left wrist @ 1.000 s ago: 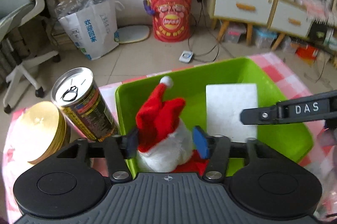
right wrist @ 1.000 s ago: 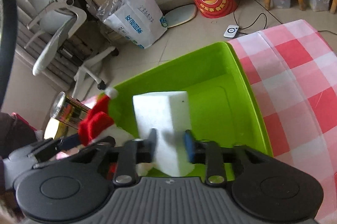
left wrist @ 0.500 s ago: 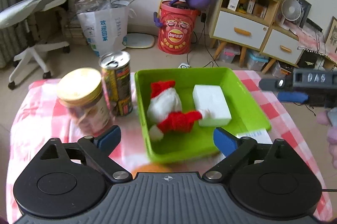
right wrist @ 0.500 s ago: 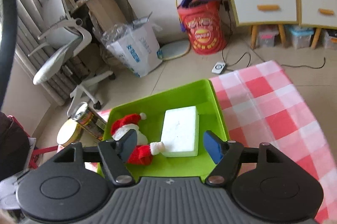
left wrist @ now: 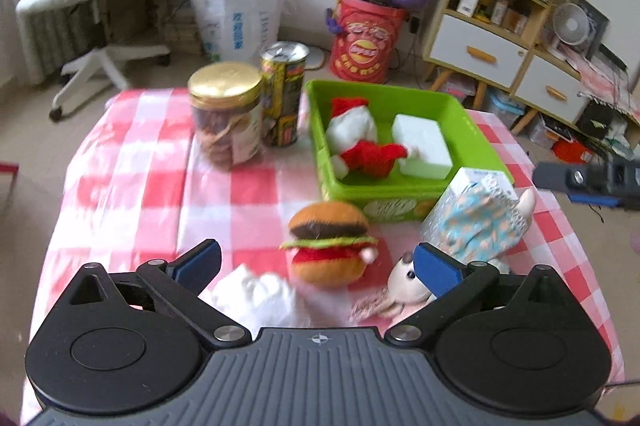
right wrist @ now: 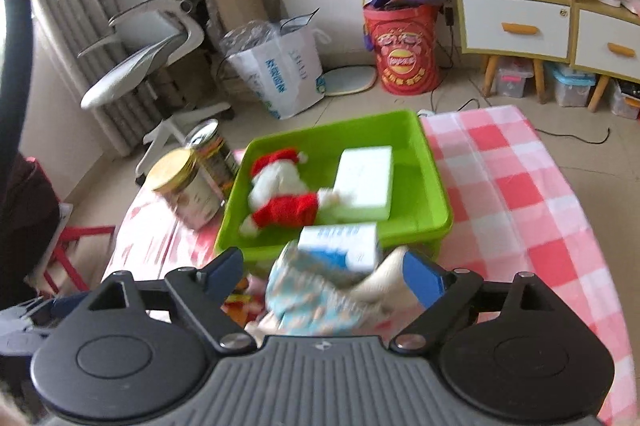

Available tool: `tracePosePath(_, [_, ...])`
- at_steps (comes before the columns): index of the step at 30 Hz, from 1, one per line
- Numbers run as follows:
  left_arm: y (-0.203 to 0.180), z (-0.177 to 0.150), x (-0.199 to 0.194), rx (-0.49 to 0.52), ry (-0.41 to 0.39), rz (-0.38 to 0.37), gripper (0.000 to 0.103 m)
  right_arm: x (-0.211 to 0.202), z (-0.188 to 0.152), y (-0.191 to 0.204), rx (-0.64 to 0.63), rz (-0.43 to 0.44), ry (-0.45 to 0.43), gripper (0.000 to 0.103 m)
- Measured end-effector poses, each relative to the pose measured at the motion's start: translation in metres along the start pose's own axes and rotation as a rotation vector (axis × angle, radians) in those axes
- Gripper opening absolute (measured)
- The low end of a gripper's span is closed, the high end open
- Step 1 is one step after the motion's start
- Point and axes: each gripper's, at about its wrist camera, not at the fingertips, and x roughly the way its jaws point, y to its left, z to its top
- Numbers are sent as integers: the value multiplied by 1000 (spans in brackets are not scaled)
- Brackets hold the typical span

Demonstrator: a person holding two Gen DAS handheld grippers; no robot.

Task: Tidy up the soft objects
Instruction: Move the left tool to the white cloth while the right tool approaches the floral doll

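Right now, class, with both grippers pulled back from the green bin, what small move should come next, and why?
Probably lower the left gripper onto the plush burger. The Santa toy and white foam block already lie in the green bin, and the burger sits on the checked cloth right ahead of the left jaws, which have just been opening and hold nothing.

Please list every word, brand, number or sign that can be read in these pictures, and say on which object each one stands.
No text reads with certainty in the two views.
Red bucket: round logo, lettering blurred.
White bag: blue characters, too blurred to read.
Blue and white box: blue print, blurred.
Green bin: front label, unreadable.
Drink can: print smeared.
Jar: label unreadable.
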Motion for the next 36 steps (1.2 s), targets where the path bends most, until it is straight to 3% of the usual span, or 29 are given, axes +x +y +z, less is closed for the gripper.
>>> tracePosePath(9, [28, -25, 1, -28, -34, 18, 98, -1, -37, 13, -105, -41, -58, 72])
tracePosePath(15, [39, -36, 11, -21, -7, 33, 98, 8, -54, 13, -151, -72, -52, 72])
tracePosePath(25, [49, -45, 22, -11, 7, 52, 98, 5, -63, 9, -140, -33, -62, 74])
tracePosePath(36, [49, -56, 43, 33, 7, 34, 98, 14, -72, 1, -110, 18, 1, 75])
